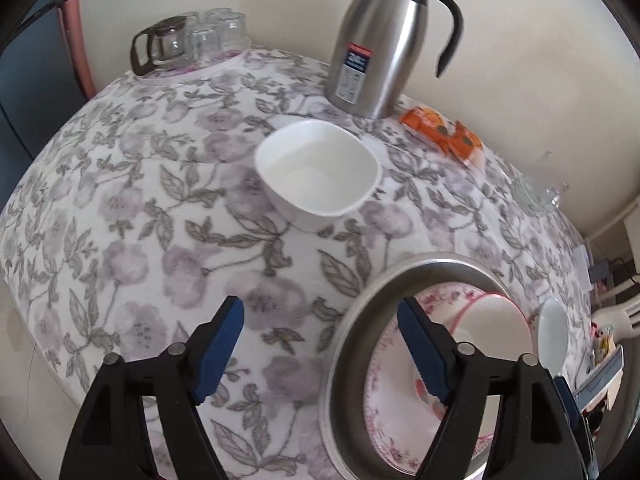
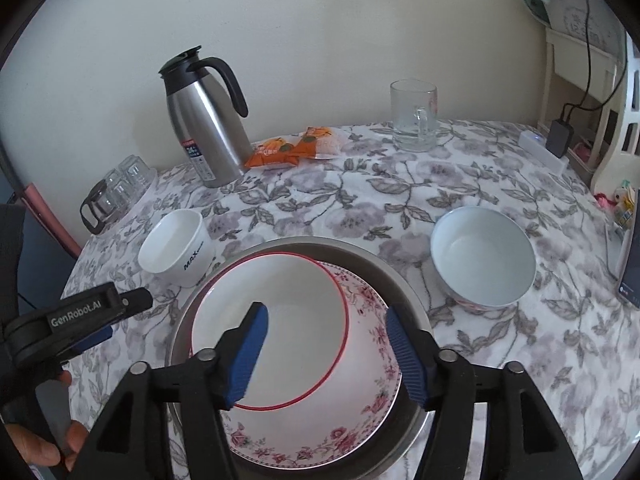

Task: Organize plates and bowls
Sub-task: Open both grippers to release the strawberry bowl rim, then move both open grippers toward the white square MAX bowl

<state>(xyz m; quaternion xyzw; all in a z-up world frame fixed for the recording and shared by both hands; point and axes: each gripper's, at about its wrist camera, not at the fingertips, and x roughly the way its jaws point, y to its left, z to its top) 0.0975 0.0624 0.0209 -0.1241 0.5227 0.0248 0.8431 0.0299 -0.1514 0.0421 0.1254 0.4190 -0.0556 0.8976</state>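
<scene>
Now | left hand-held gripper point(image 1: 320, 350) spread, empty | right hand-held gripper point(image 2: 324, 344) spread above red-rimmed bowl point(image 2: 276, 320)

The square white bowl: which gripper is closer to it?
Left. The left gripper is just beside the square bowl; the right gripper hovers over the red-rimmed bowl, farther off.

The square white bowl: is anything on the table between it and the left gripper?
Nothing visible. Only bare floral tablecloth lies between the open left gripper and the square bowl. The steel tray with its stacked dishes sits off to the side.
</scene>
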